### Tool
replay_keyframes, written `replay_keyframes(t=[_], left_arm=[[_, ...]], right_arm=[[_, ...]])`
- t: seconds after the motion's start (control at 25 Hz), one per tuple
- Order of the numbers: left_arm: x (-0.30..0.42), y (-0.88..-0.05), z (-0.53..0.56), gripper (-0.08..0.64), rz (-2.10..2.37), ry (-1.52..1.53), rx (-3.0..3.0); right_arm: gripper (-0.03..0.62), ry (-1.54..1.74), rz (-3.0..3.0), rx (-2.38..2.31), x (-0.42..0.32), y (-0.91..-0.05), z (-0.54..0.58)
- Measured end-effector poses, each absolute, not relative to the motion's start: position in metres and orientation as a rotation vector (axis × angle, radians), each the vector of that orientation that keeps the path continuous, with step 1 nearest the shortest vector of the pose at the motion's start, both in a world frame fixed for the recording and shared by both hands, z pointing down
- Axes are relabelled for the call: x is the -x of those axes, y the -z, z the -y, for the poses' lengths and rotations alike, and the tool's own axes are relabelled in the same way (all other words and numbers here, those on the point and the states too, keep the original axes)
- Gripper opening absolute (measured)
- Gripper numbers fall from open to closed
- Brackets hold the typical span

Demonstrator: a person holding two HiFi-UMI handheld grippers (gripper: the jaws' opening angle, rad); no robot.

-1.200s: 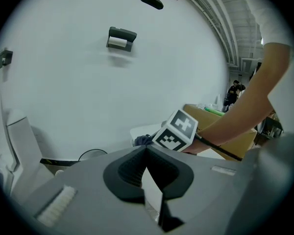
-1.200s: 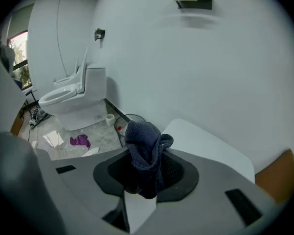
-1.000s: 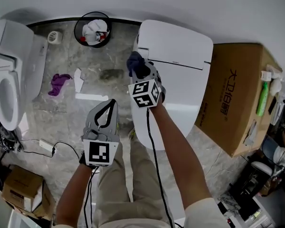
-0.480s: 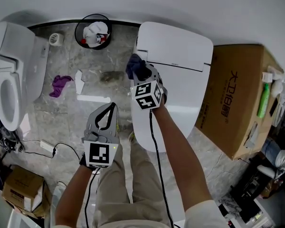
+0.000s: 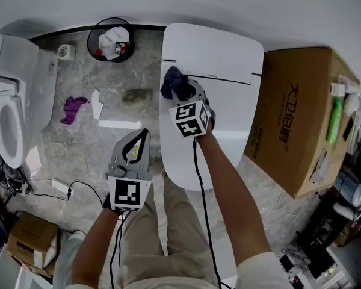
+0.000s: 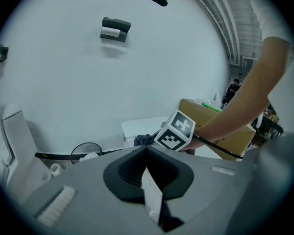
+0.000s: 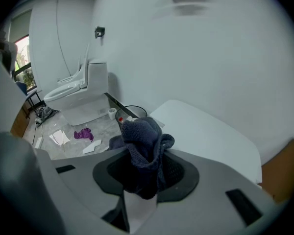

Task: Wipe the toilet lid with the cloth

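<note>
A white toilet with its lid (image 5: 222, 110) down stands at the centre of the head view; the lid (image 7: 206, 131) also shows in the right gripper view. My right gripper (image 5: 179, 89) is shut on a dark blue cloth (image 5: 172, 82), bunched between its jaws (image 7: 142, 146), over the lid's left rear part. Whether the cloth touches the lid I cannot tell. My left gripper (image 5: 139, 136) hangs over the floor left of the toilet, jaws shut with nothing between them (image 6: 146, 153).
A large cardboard box (image 5: 295, 119) stands right of the toilet. A black bin (image 5: 112, 40) with rubbish stands at the wall. A second toilet (image 5: 9, 101) is at far left. A purple rag (image 5: 73, 107) and paper scraps (image 5: 115, 124) lie on the floor.
The right gripper with the cloth has shifted slightly along the lid's left rear area. The head camera moved a little. The left gripper has stayed where it was.
</note>
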State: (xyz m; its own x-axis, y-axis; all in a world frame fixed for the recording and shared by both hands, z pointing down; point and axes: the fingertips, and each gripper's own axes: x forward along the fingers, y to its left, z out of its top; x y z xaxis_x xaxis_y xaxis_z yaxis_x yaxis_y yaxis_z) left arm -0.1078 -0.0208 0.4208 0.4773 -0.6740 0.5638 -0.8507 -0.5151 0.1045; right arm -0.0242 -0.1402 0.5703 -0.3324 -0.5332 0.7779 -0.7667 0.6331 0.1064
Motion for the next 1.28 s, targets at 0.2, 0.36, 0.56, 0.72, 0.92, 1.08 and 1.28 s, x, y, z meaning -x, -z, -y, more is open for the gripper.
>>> replay_keyframes(t=[0.2, 0.36, 0.56, 0.72, 0.92, 1.08, 1.28], left_arm=[[0.094, -0.423, 0.019, 0.000, 1.256, -0.666, -2.369], [0.082, -0.421, 0.018, 0.000, 1.252, -0.657, -2.388], [0.071, -0.423, 0.016, 0.000, 1.228, -0.678, -2.389], [0.062, -0.422, 0.015, 0.000, 1.228, -0.676, -2.397], [0.052, -0.426, 0.011, 0.000, 1.219, -0.693, -2.382], [0.043, -0.426, 0.008, 0.000, 1.214, -0.693, -2.384], [0.032, -0.425, 0.006, 0.000, 1.209, -0.697, -2.388]], right_arm=[[0.117, -0.365, 2.004, -1.037, -0.001, -0.571, 0.139], [0.118, -0.373, 1.989, -1.050, -0.018, -0.572, 0.138], [0.118, -0.378, 1.971, -1.064, -0.039, -0.572, 0.138], [0.118, -0.377, 1.962, -1.068, -0.054, -0.573, 0.138], [0.118, -0.377, 1.950, -1.077, -0.073, -0.573, 0.139], [0.118, -0.380, 1.931, -1.089, -0.091, -0.574, 0.138], [0.118, -0.384, 1.910, -1.100, -0.115, -0.574, 0.138]])
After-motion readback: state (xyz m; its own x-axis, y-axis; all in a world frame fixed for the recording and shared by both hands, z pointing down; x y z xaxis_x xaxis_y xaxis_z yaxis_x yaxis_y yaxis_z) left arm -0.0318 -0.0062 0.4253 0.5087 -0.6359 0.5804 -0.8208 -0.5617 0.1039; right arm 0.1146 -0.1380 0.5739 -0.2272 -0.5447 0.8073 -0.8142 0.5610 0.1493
